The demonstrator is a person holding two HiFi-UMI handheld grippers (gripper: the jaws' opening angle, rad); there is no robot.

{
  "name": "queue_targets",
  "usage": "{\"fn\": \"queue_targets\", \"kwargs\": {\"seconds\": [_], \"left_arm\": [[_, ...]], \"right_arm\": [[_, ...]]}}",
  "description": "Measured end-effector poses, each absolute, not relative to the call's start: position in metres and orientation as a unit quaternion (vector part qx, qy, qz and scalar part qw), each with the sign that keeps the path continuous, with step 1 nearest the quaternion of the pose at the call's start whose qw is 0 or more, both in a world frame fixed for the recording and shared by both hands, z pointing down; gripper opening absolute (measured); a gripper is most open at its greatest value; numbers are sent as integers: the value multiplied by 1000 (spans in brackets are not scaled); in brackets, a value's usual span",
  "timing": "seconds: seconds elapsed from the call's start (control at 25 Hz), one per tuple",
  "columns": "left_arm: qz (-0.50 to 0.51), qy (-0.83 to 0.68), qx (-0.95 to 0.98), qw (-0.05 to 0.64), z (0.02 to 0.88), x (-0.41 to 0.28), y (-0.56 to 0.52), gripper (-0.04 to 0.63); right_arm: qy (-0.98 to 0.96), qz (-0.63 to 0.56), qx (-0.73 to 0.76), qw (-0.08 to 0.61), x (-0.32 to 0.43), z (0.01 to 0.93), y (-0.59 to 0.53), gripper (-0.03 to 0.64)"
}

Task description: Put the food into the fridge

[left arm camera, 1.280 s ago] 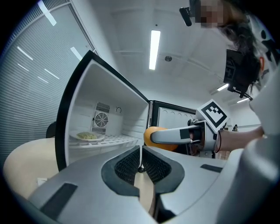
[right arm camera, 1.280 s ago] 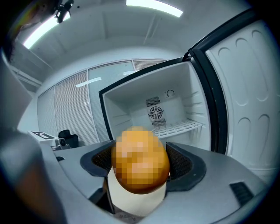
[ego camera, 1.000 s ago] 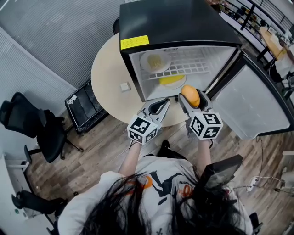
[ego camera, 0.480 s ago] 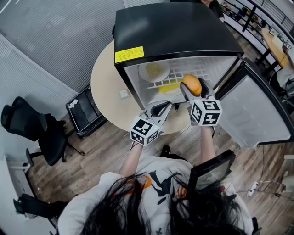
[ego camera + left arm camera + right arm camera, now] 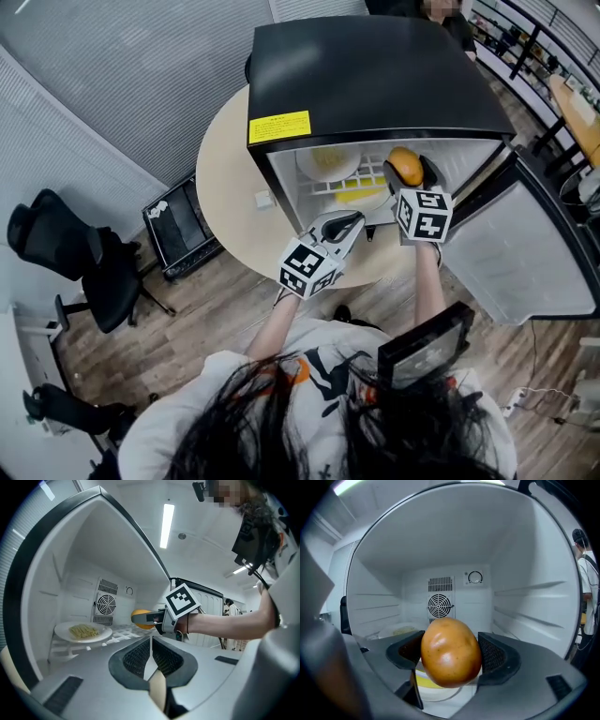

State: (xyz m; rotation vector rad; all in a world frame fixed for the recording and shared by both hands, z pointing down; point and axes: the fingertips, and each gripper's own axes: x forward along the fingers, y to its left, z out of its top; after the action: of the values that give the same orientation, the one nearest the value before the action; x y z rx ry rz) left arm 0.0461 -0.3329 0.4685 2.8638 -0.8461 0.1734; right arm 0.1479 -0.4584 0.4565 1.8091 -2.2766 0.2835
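Head view: black fridge stands on a round table, door swung open to the person's right. A yellow sticker sits on the front edge of the fridge top.

Right gripper: jaws clamped on a potato, one pad on each side of it. The potato is orange-brown, smooth, with a shiny highlight. It is held in the air just inside the fridge opening, on the right side of the compartment, not resting on anything. Below and behind it the right gripper view shows a plate with a yellow item lower in the compartment. The fan grille is on the back wall straight ahead.

Left gripper: jaws pressed together, nothing between them. In the head view it is over the near edge of the table, in front of the fridge opening and left of the right gripper, well apart from the potato.

Fridge contents: a white plate of pale yellow strips rests on the wire shelf, left side. What the strips are cannot be told.

On the wooden floor: an office chair at far left and a black crate beside the table.
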Motion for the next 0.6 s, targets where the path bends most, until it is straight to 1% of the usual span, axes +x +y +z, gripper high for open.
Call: {"fn": "queue_targets", "kwargs": {"seconds": [0.2, 0.6], "left_arm": [[61, -285, 953, 76, 471, 42, -340, 11], [71, -294, 950, 82, 477, 34, -344, 11]], "right_arm": [[-763, 75, 627, 136, 154, 461, -480, 357], [-747, 11, 621, 238, 146, 476, -495, 357]]}}
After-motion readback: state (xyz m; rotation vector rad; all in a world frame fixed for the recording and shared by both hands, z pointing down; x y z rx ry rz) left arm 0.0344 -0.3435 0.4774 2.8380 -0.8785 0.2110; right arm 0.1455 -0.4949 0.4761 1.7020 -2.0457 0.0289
